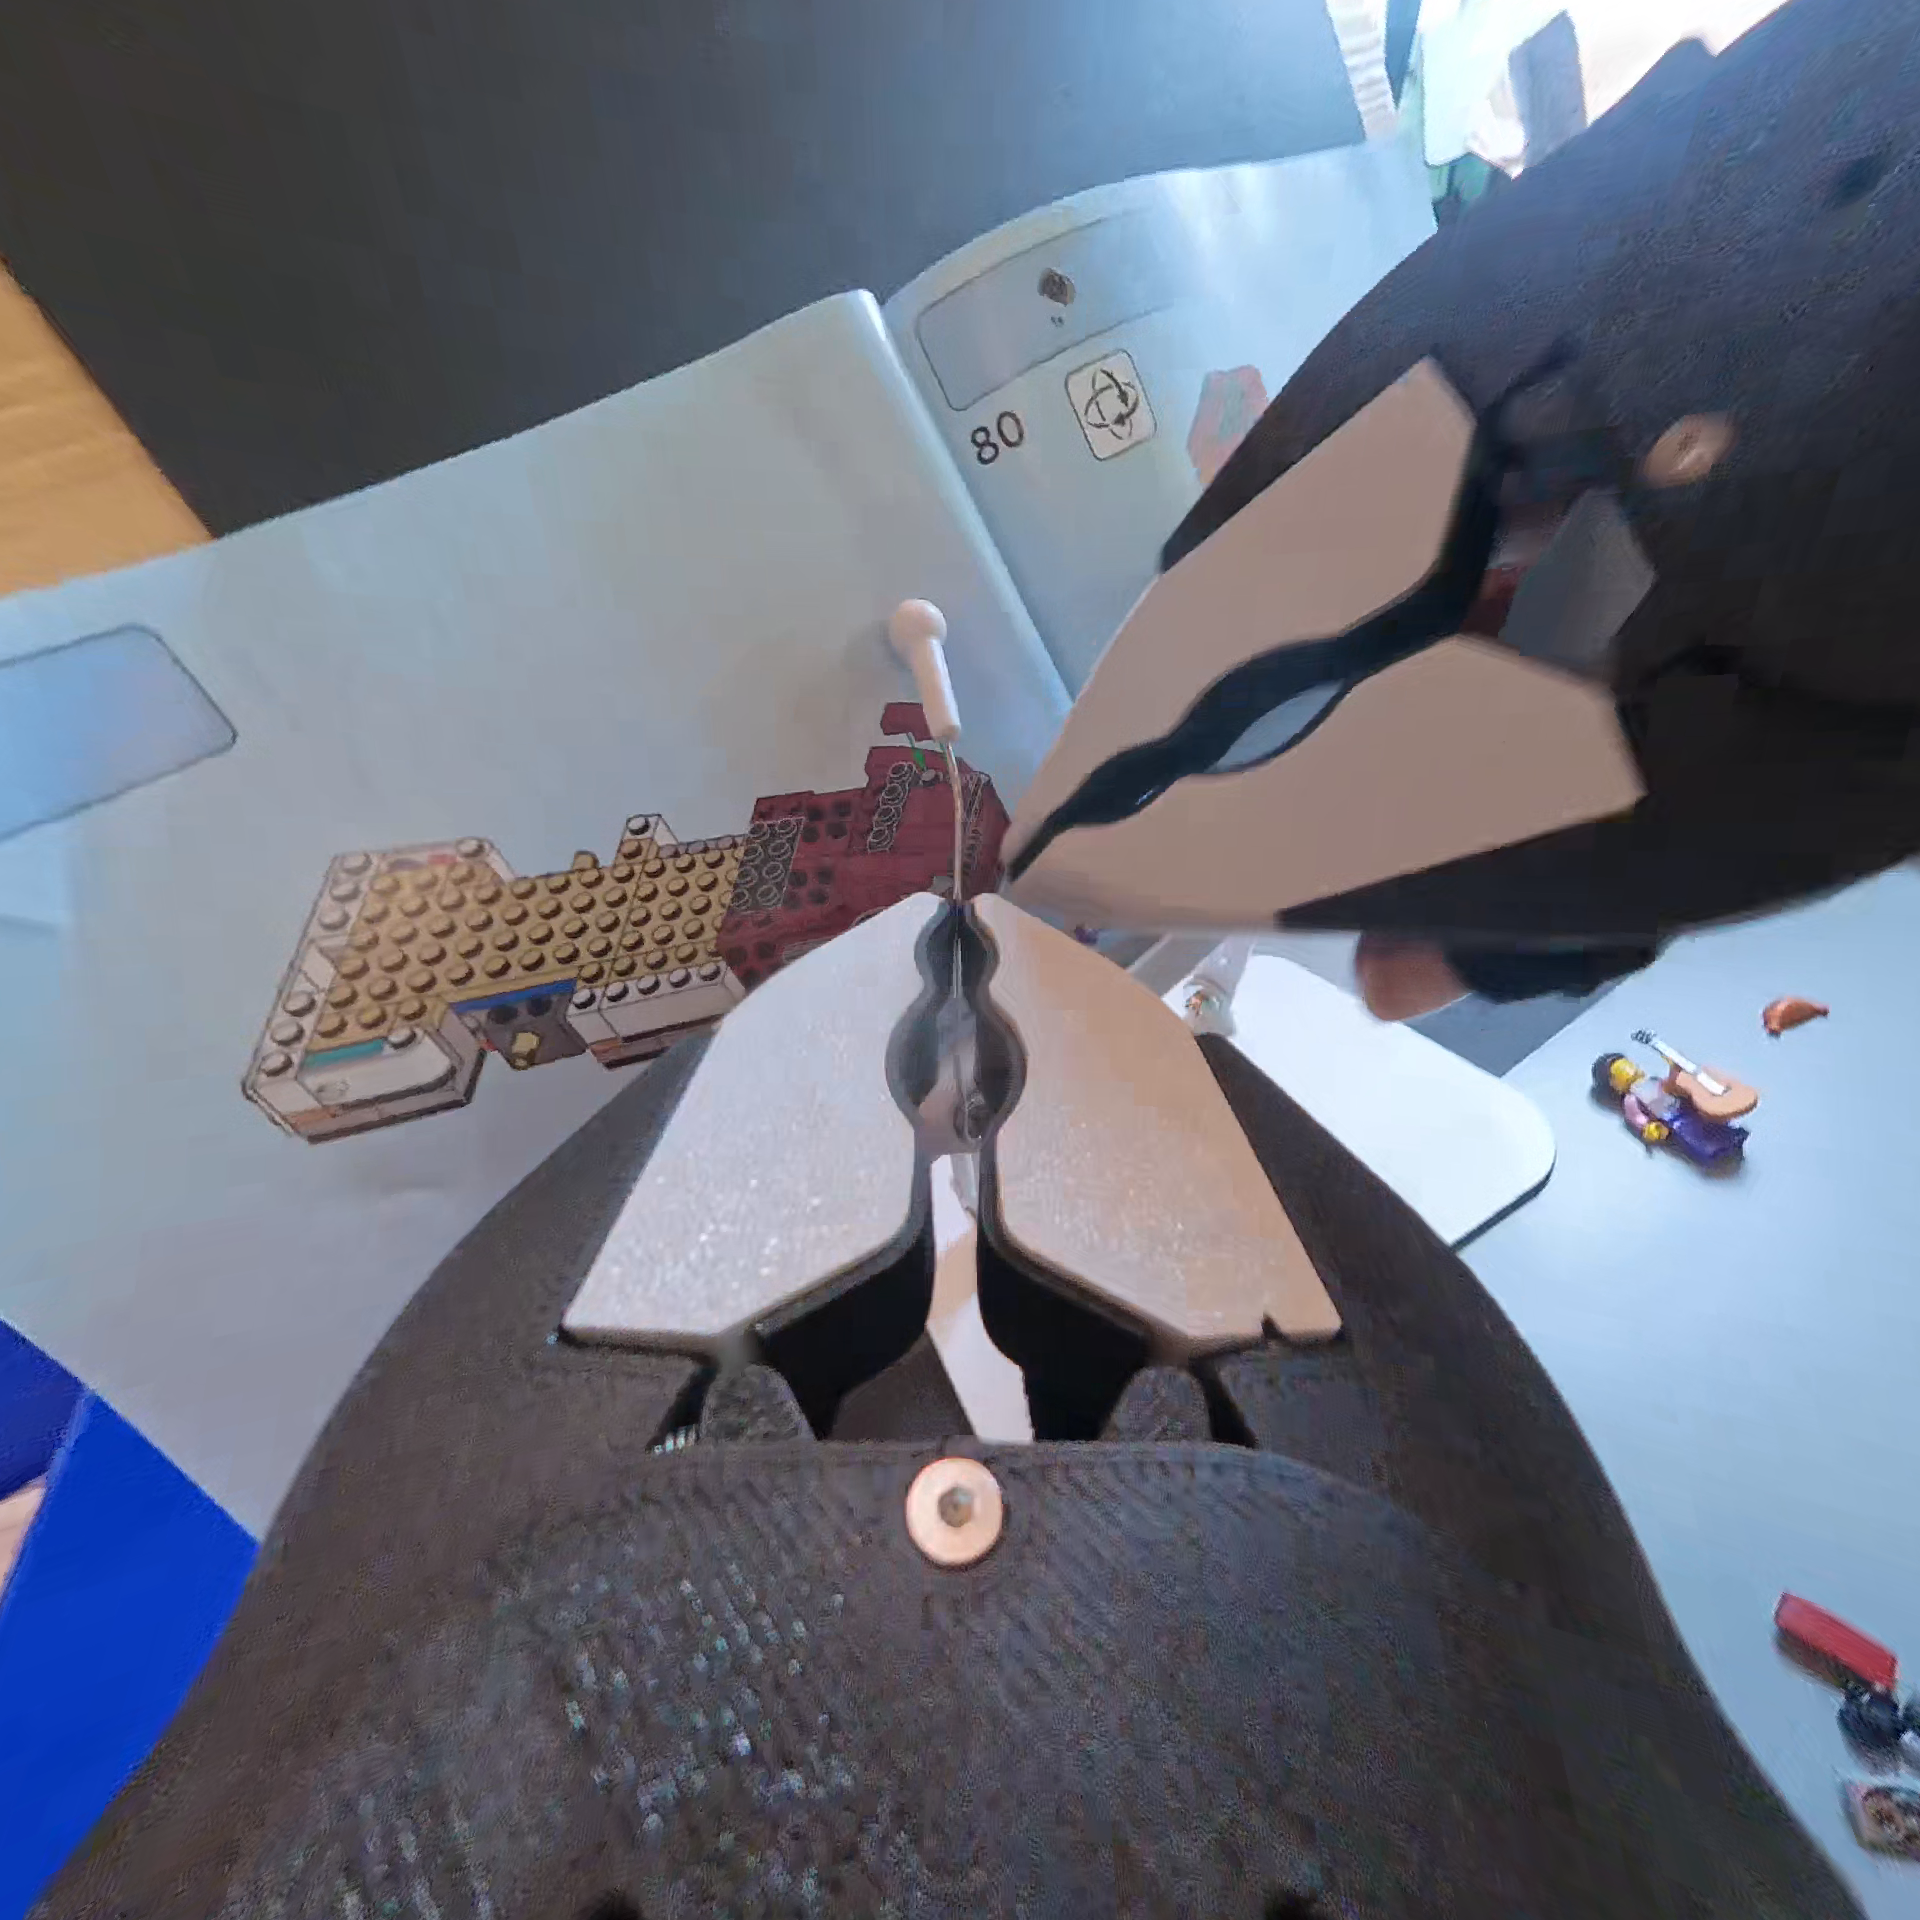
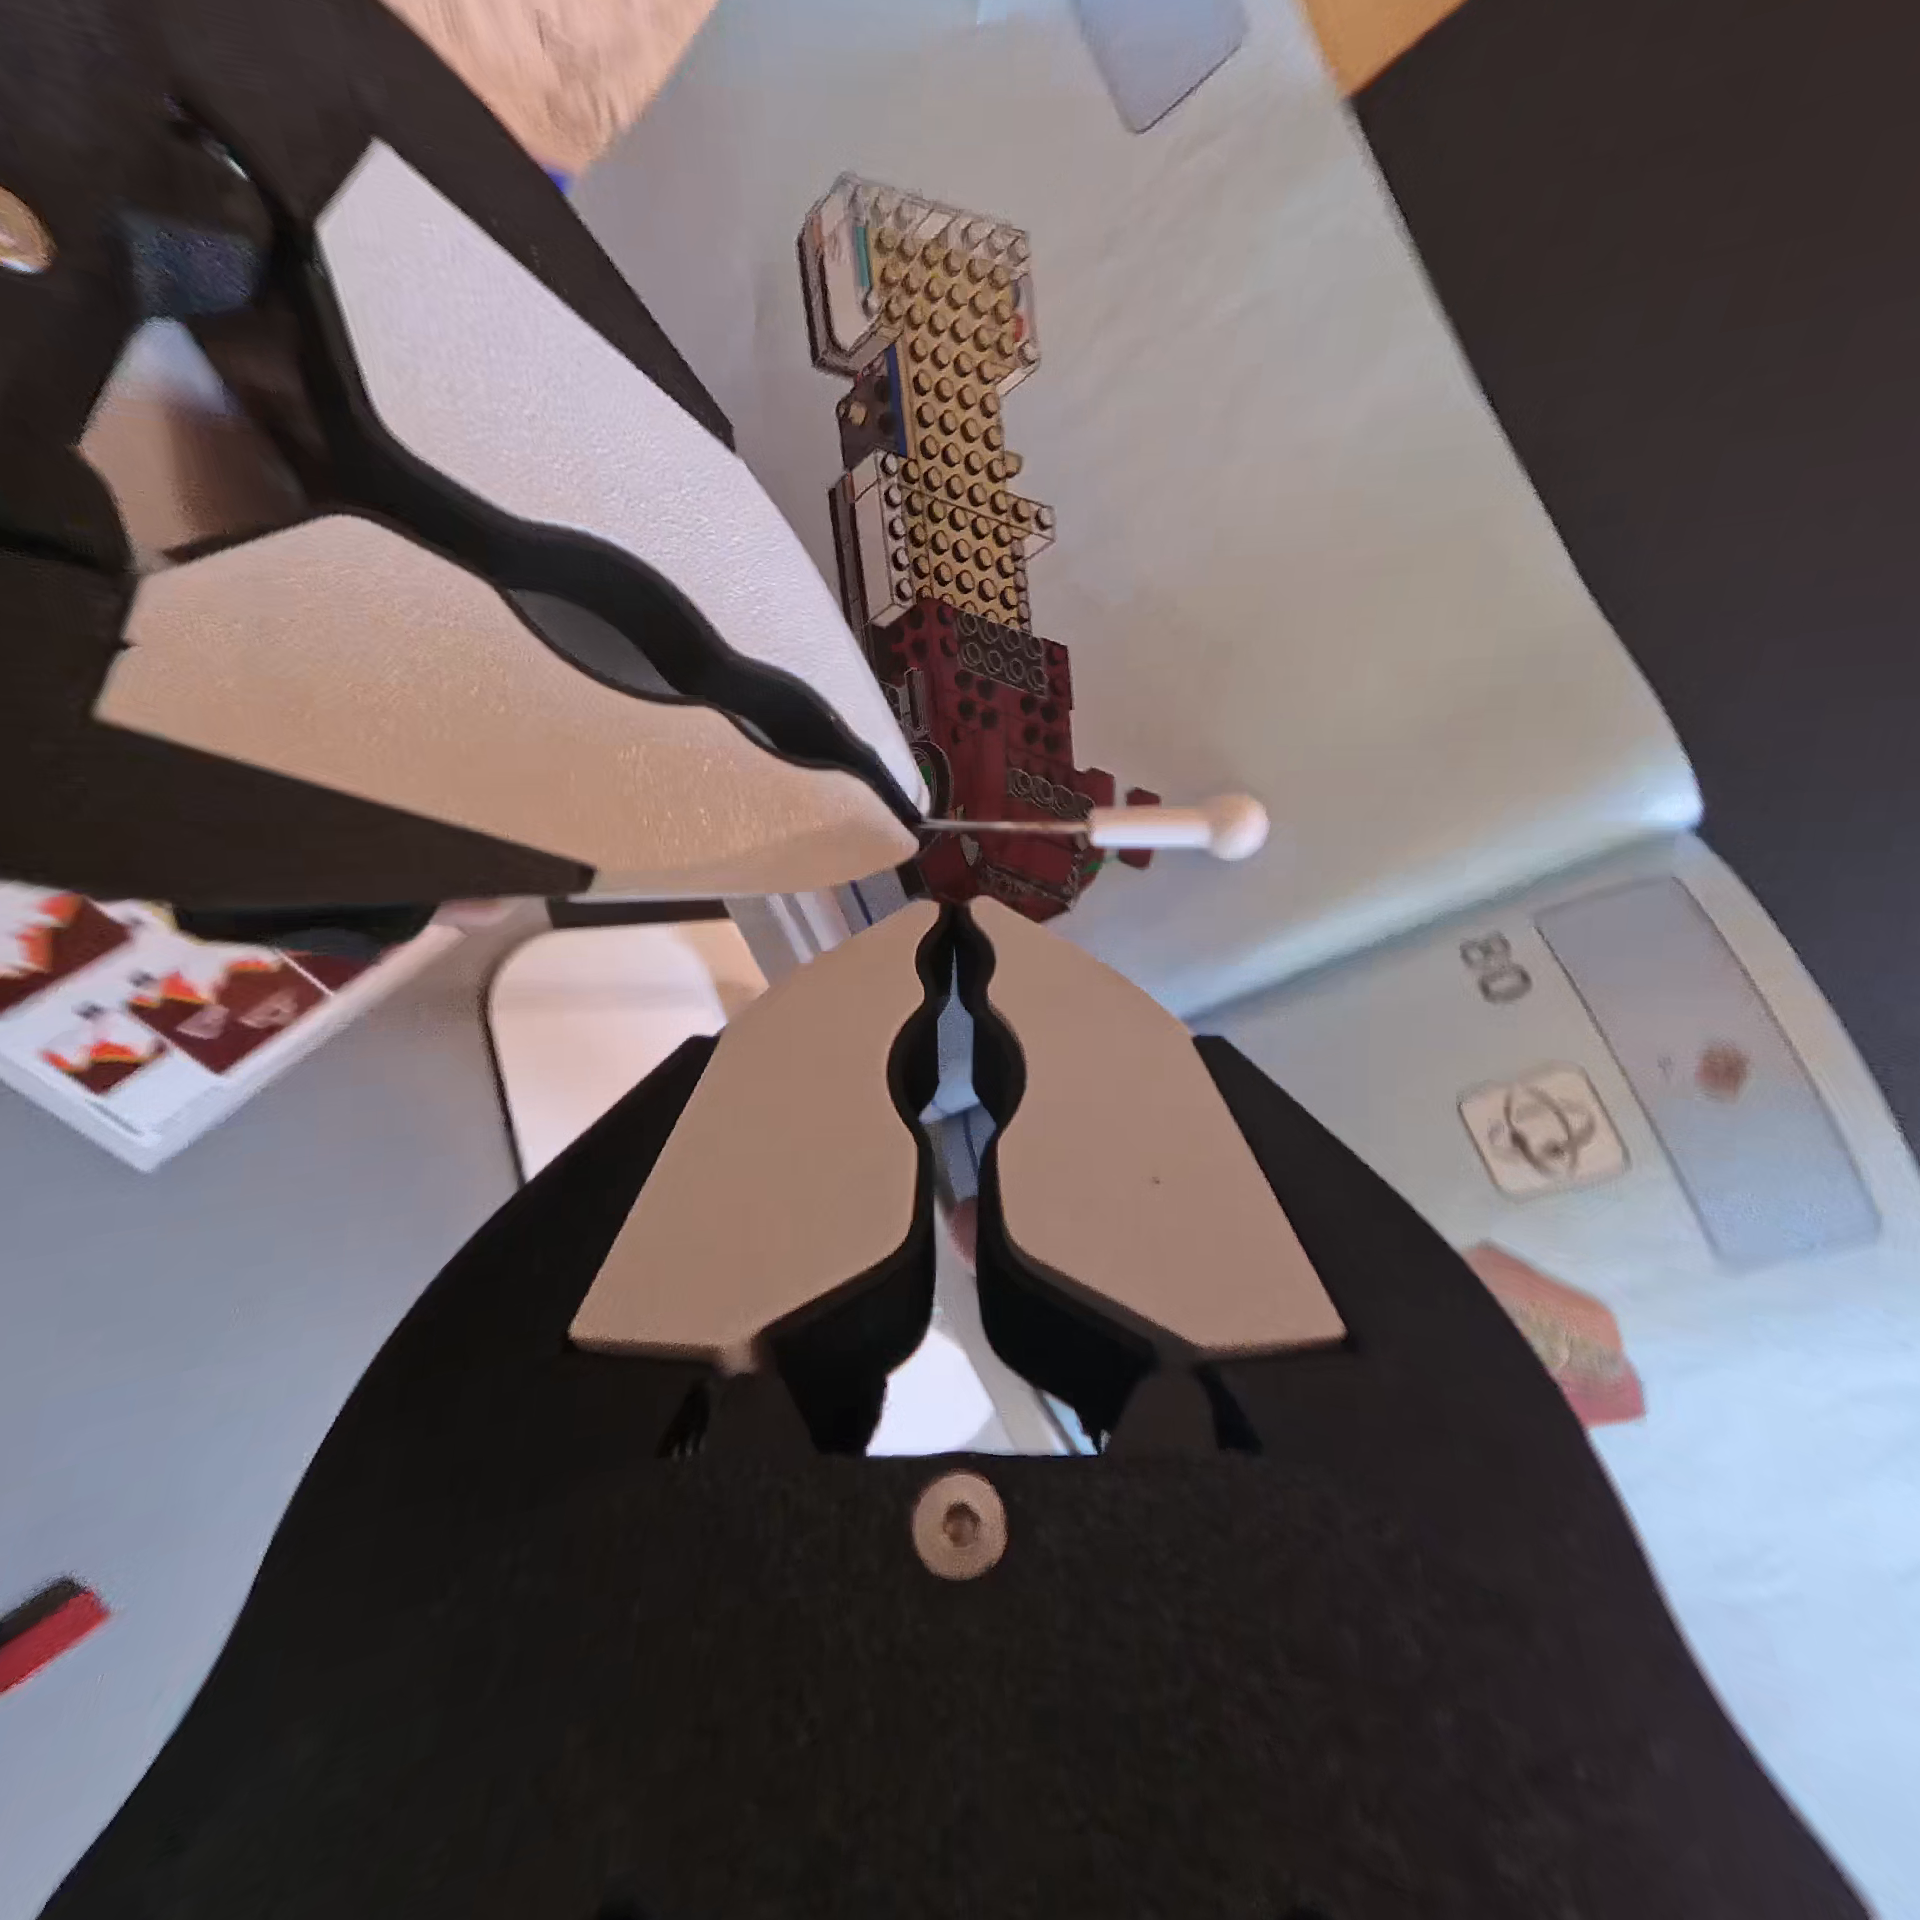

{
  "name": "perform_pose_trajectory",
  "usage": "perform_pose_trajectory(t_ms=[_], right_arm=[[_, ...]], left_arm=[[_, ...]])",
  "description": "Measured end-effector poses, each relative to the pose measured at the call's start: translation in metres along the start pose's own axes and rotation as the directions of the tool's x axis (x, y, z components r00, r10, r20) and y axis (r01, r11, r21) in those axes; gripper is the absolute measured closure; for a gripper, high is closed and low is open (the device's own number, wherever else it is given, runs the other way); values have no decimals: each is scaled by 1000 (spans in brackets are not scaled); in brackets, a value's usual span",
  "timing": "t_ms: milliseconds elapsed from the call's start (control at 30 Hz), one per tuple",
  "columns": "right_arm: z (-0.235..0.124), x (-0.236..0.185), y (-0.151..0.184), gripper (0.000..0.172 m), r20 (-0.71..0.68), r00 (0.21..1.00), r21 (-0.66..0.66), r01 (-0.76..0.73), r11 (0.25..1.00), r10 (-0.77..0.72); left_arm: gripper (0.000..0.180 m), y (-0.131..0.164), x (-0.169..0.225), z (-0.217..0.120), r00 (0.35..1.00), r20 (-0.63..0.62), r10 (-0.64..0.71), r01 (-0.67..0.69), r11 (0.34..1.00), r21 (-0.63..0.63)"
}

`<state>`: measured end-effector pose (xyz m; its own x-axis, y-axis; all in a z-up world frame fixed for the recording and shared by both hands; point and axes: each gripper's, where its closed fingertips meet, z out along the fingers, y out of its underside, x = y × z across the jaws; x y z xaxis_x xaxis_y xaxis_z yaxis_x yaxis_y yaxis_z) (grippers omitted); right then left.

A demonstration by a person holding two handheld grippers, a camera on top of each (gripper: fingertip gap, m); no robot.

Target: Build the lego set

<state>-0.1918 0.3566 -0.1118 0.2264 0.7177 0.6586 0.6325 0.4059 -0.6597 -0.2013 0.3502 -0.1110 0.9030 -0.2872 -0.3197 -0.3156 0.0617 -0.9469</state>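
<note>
Above the booklet [image 1: 540, 665], the left claw [image 1: 954, 906] pinches a white-tipped wire [image 1: 954, 800]; the right claw [image 2: 954, 914], pressed together bare, angles in beside it.

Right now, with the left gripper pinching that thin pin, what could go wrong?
1. The left gripper grips only the bare wire end of the white-headed pin, and the wire already curves, so it may bend more or slip out.
2. The right gripper, shut, sits tip to tip with the left; a nudge could knock the pin loose.
3. A dropped pin could be hard to spot on the pale open booklet.
</note>
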Motion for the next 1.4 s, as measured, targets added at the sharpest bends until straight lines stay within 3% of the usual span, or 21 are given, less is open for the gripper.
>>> perform_pose_trajectory(t_ms=[67, 133, 233, 300, 400, 600, 667, 767, 900, 1000, 1100, 1167, 1267, 1400], right_arm=[[-16, 8, 3, 171, 4, 991, 88, -131, 987, 131], [-25, 21, 19, 172, -18, 973, 92, -227, 970, 229], [-25, 25, 35, 171, -14, 969, 60, -246, 967, 247], [-20, 25, 38, 172, -21, 973, 24, -228, 973, 228], [-15, 22, 37, 171, 6, 974, 0, -227, 974, 227], [-21, 16, 45, 171, 37, 968, -18, -246, 969, 246], [-27, 15, 50, 171, 31, 967, -19, -252, 968, 252], [-45, 14, 53, 166, 29, 962, -3, -271, 963, 271], [-85, 16, 47, 148, -1, 938, 111, -345, 932, 347], [-123, 19, 43, 127, -41, 896, 219, -423, 879, 441], [-158, 21, 46, 120, -96, 851, 293, -471, 832, 516], [-177, 19, 51, 131, -133, 830, 314, -483, 817, 542], [-203, 16, 55, 171, -185, 797, 331, -501, 800, 575], [-231, -10, 56, 171, -126, 736, 327, -602, 728, 665]], left_arm=[[180, 0, 2, -1, 997, 3, 77, -77, 997, -17], [179, 0, 2, 0, 989, 13, 144, -144, 989, -33], [179, -1, 7, 0, 969, -2, 246, -246, 968, -52], [179, 1, 15, 2, 926, -27, 376, -377, 923, -76], [180, 5, 22, 7, 812, -60, 580, -583, 802, -132], [178, 7, 22, 8, 742, -193, 642, -669, 697, -258], [171, 5, 23, 6, 776, -196, 600, -630, 724, -281], [158, 0, 23, 2, 888, -175, 424, -458, 844, -278], [150, -25, 18, -14, 985, -117, 123, -138, 982, -126], [148, -41, 11, -36, 995, -81, -61, 62, 998, 0], [159, -48, 8, -61, 983, -64, -173, 179, 979, 97], [180, -52, 8, -80, 977, -43, -207, 211, 965, 154], [180, -54, 14, -103, 965, -50, -256, 261, 948, 181], [180, -51, 30, -136, 966, -52, -252, 257, 949, 185]])
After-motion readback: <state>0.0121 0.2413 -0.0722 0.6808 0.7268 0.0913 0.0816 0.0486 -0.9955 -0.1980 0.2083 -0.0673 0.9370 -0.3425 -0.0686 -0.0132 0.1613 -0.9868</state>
